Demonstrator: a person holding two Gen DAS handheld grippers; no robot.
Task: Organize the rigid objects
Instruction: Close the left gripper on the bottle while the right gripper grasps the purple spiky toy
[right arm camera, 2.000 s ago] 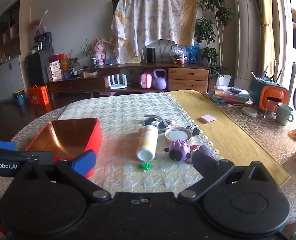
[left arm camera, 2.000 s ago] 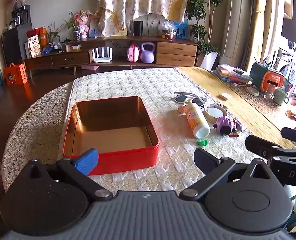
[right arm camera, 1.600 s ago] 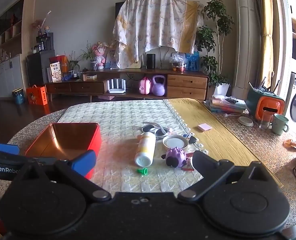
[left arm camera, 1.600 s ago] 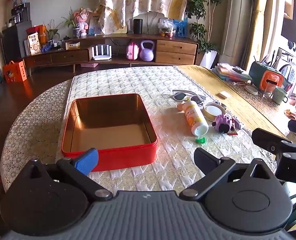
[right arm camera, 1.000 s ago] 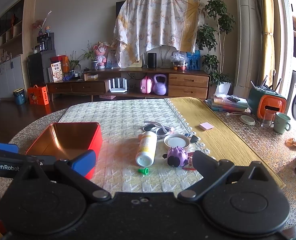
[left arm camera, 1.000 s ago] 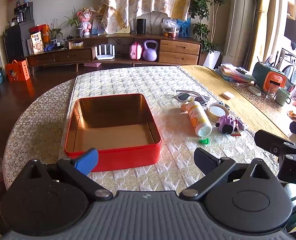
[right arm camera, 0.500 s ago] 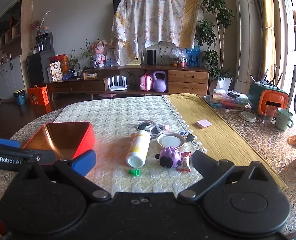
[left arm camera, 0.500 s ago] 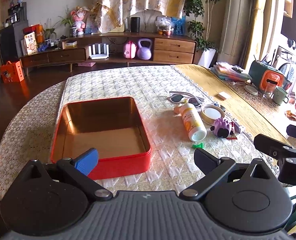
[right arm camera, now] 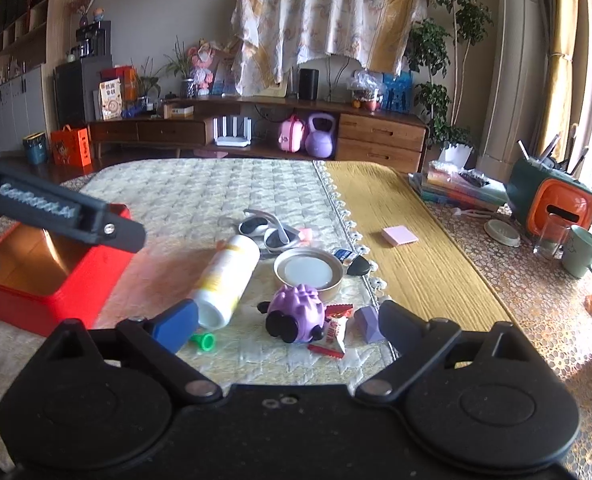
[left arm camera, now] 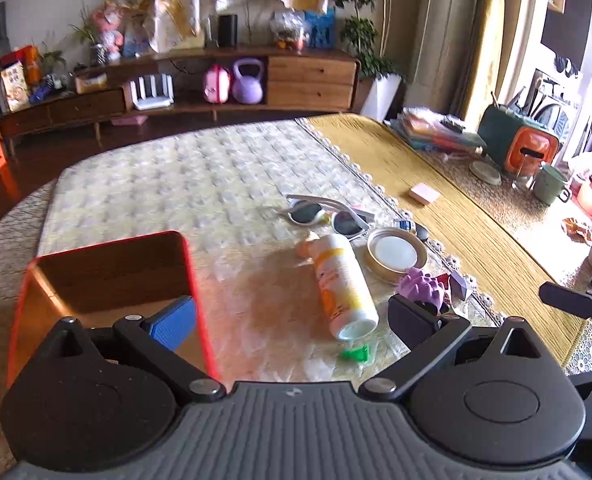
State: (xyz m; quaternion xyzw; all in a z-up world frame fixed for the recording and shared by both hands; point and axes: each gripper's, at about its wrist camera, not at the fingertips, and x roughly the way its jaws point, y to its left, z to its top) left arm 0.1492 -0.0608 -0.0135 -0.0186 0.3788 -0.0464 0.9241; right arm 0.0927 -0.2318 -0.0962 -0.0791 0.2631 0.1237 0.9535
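Observation:
An open red tin (left arm camera: 194, 280) (right arm camera: 56, 304) sits on the quilted cloth at the left. To its right a white bottle with an orange label (left arm camera: 340, 280) (right arm camera: 228, 276) lies on its side, with a green cap (left arm camera: 356, 354) (right arm camera: 204, 342) by its base. A purple spiky toy (left arm camera: 420, 286) (right arm camera: 296, 308) lies further right. My left gripper (left arm camera: 292, 320) is open above the cloth, with the bottle's base showing between its fingers. My right gripper (right arm camera: 288, 326) is open with its jaws closing, and the toy lies ahead between the fingers, untouched.
Sunglasses (right arm camera: 268, 232), a round lid (right arm camera: 308, 270), a snack wrapper (right arm camera: 334, 334) and a purple block (right arm camera: 366, 322) crowd around the toy. Pink notes (right arm camera: 400, 236) lie on the yellow runner. A mug (right arm camera: 580, 256), a glass and books stand at the far right.
The left gripper has swung right, so the tin now sits at its left edge and the bottle is centred. The right gripper has come closer and lower towards the toy.

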